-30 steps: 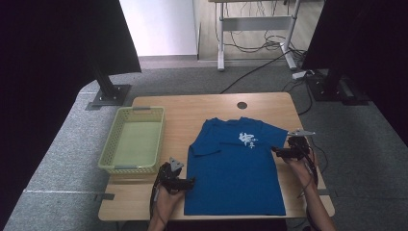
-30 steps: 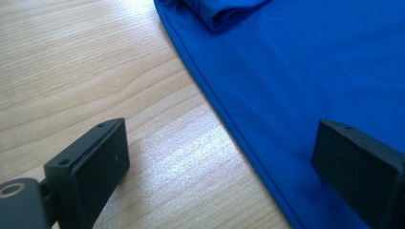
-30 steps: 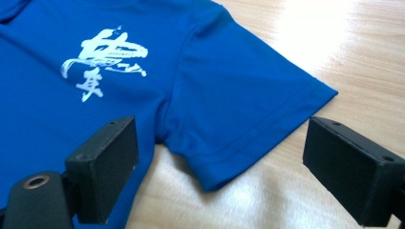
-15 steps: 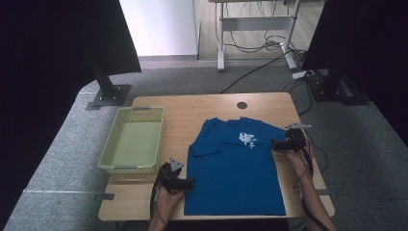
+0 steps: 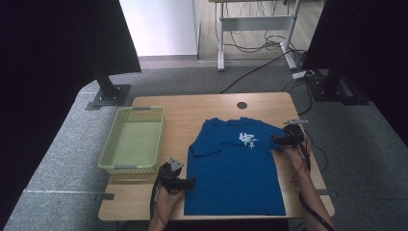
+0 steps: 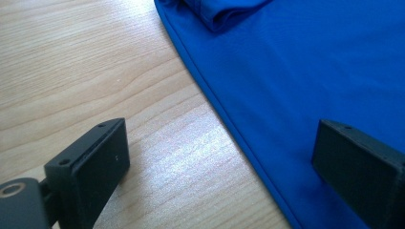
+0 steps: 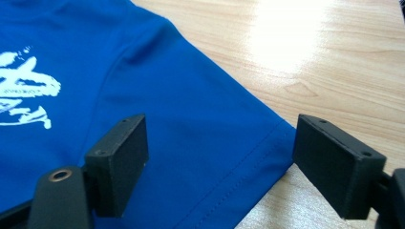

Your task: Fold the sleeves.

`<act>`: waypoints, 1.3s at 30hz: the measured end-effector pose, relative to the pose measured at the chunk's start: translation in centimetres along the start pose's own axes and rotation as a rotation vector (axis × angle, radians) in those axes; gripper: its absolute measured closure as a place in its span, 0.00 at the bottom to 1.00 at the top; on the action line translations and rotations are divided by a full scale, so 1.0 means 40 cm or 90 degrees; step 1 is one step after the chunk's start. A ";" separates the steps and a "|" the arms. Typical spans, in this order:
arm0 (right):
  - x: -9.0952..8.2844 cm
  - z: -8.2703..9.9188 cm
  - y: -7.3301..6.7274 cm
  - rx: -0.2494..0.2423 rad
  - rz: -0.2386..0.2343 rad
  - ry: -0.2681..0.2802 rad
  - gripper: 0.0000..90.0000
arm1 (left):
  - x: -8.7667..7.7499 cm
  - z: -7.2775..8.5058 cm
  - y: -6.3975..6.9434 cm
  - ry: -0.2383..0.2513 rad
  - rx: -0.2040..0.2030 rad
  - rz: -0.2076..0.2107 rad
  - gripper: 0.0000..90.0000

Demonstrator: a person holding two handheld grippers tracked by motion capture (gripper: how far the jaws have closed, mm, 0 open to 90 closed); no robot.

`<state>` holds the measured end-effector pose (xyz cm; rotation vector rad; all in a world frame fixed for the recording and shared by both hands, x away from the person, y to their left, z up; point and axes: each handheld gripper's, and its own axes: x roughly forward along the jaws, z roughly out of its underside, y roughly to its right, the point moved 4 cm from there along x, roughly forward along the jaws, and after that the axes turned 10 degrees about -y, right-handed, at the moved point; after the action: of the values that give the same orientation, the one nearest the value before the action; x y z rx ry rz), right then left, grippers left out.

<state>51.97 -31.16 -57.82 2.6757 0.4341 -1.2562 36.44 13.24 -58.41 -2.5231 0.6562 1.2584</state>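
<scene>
While the blue T-shirt (image 5: 233,168) lies flat, print up, on the right half of the wooden table (image 5: 192,108) in the high view, the step in hand looks like taking hold of it for a fold. The left gripper (image 5: 185,182) rests at the shirt's left side seam, near the hem. The right gripper (image 5: 276,140) sits at the right sleeve. The yellow-green basket (image 5: 107,154) stands apart at the left and is no obstacle

Seen from the left gripper view, the jaws stand wide, one over bare wood and the other over blue cloth, with the shirt's side edge (image 6: 224,119) running between them and nothing pinched. The folded-in left sleeve (image 6: 224,16) lies farther ahead. For a clean hold, I would lower the jaws until the lower one slides under the seam, then close on both layers together

Looking along the right gripper view, the jaws have just been closing but still stand wide, straddling the sleeve hem (image 7: 248,157) without pressing it; cloth is between them, and the white print (image 7: 24,90) lies off to the left. A good grip here means biting well past the stitched hem, so the slippery fabric does not slide out. Both grippers should probably close before either one lifts, and rise together so the shirt does not skew or drag across the table
</scene>
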 end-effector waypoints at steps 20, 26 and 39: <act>-0.001 0.011 -0.027 -0.007 -0.032 0.012 0.95 | 0.000 0.000 0.000 0.000 0.002 0.001 0.06; -0.028 -0.014 -0.057 -0.040 -0.012 0.047 0.95 | 0.000 0.000 0.000 0.001 0.002 0.001 0.06; -0.049 -0.041 -0.173 -0.114 -0.059 0.051 0.94 | 0.000 0.000 0.000 0.001 0.002 0.001 0.06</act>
<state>49.74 -24.58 -55.37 2.5870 0.6557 -1.0790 36.42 13.24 -58.40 -2.5217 0.6594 1.2563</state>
